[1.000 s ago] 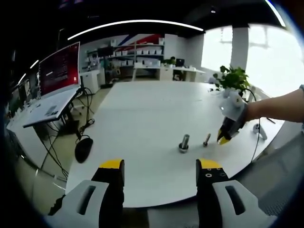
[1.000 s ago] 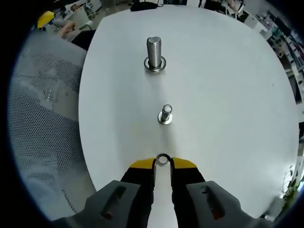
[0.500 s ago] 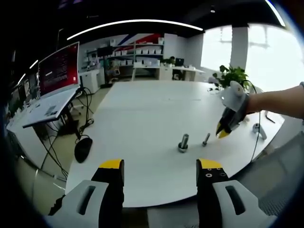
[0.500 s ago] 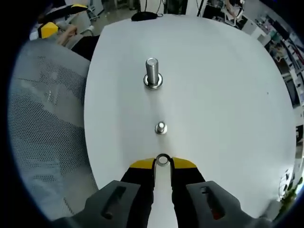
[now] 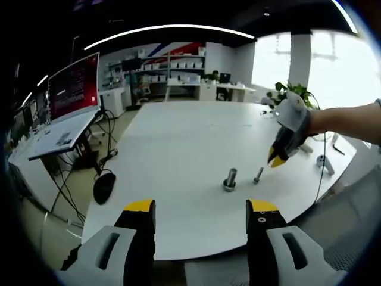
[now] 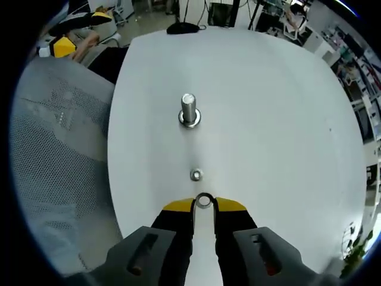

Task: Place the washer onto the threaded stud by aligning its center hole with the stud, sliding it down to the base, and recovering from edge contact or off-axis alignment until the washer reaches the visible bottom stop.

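Nearest, right hand-held gripper (image 6: pixel 203 205) clamped on the washer (image 6: pixel 203 201) at the fingertips, poised above the white counter (image 6: pixel 268 119). Just beyond, small threaded stud (image 6: pixel 196 174) seen nearly end-on; farther, larger bolt (image 6: pixel 189 110) upright. Left hand-held gripper (image 5: pixel 201 210) spread apart, holding nothing, near counter edge.

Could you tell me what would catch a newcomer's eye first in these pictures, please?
Probably the small washer pinched at the yellow tips of the right tool, held above the white table. Just ahead of it stand two upright studs: a small stud seen almost end-on, and a large stud beyond it.
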